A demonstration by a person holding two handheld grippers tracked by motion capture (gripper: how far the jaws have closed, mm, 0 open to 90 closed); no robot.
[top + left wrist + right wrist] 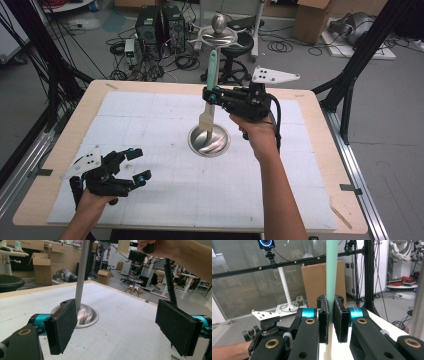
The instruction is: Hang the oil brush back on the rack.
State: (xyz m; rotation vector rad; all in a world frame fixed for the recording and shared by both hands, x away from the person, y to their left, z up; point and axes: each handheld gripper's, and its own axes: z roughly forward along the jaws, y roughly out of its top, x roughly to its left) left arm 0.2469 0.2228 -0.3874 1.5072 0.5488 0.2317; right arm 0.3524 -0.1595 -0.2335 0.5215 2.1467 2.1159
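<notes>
Overhead, right gripper [212, 96] clamps a spatula [210, 87] by its green handle, upright, cream blade down in the steel bowl [209, 141] mid-table. Left gripper [136, 164] sits near the front-left of the mat [165, 195], jaws wide, nothing between them, well apart from the bowl. Left gripper view: pads [62, 325] spread, bowl [86, 316] beyond them. Right gripper view: jaws closed on the handle [331, 277], which runs vertically; left gripper [265, 332] low at left.
</notes>
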